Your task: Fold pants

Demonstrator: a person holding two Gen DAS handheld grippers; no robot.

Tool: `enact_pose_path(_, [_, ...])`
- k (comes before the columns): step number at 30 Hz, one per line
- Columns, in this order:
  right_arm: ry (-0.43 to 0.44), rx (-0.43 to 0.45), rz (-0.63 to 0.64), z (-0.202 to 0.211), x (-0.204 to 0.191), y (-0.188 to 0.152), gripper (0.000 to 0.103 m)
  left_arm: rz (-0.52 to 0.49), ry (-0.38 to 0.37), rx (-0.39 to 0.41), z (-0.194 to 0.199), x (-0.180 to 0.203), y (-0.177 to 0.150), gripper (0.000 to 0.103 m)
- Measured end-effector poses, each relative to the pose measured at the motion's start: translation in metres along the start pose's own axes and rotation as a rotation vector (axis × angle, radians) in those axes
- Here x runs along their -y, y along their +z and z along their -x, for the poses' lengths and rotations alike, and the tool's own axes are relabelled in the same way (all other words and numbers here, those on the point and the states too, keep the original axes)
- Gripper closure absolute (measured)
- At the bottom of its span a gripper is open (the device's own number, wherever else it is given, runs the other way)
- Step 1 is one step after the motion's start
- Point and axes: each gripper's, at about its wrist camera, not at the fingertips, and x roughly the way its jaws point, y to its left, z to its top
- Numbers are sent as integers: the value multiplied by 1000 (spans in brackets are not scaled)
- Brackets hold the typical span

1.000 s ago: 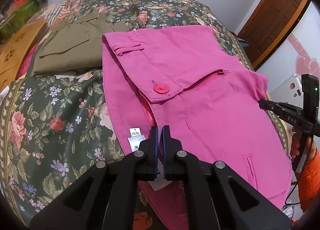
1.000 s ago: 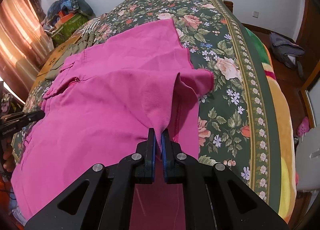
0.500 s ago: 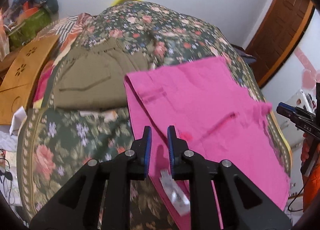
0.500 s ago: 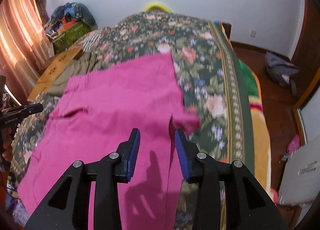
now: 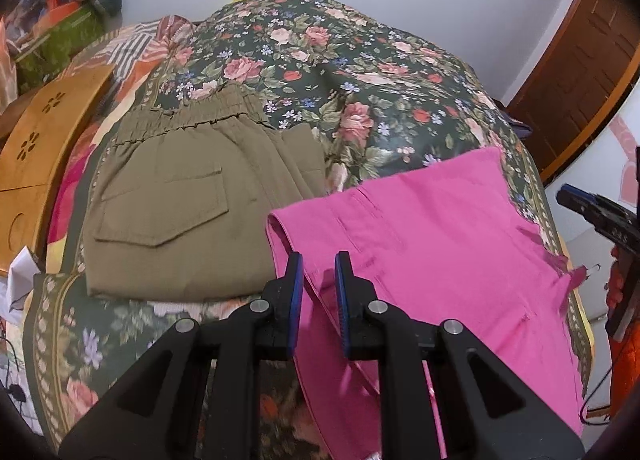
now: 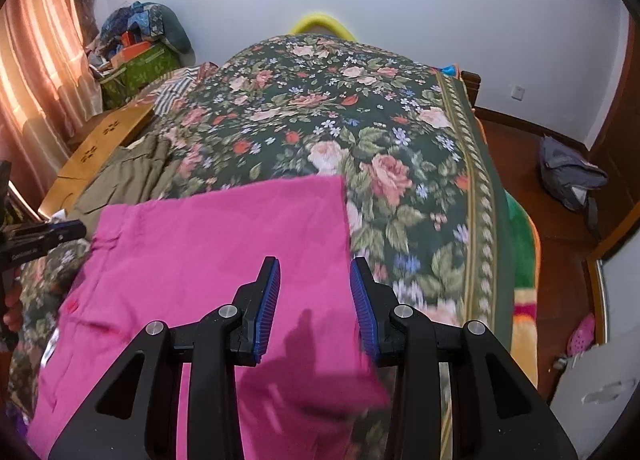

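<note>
The pink pants [image 5: 432, 244] lie spread flat on the floral bedspread [image 5: 320, 60]; they also show in the right wrist view [image 6: 208, 260]. My left gripper [image 5: 317, 288] is open and empty, raised above the pants' near left edge by the waistband. My right gripper [image 6: 314, 300] is open and empty, above the pants' right side. Each gripper shows at the edge of the other's view: the right one [image 5: 592, 212], the left one [image 6: 44, 238].
Folded olive pants [image 5: 192, 204] lie left of the pink ones. A wooden board [image 5: 44, 140] and a pile of clutter [image 5: 60, 20] stand at the left. The bed's right edge [image 6: 492, 220] drops to a wooden floor with a grey bag [image 6: 572, 176].
Both grippers were shut on the pink fabric a second ago. They have let go, opened and pulled back and up. The pants have settled flat on the bed.
</note>
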Motion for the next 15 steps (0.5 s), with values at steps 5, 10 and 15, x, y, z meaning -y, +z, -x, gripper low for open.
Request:
enact_pose_path(5, [34, -36, -24, -38, 12, 24, 70, -2, -2, -14, -17, -5, 9, 82])
enact_pose_path(10, [45, -82, -10, -71, 18, 38, 70, -8, 13, -20, -30, -8, 16, 70])
enact_pose_path(15, [67, -105, 18, -92, 17, 46, 55, 10, -4, -46, -45, -14, 20, 70])
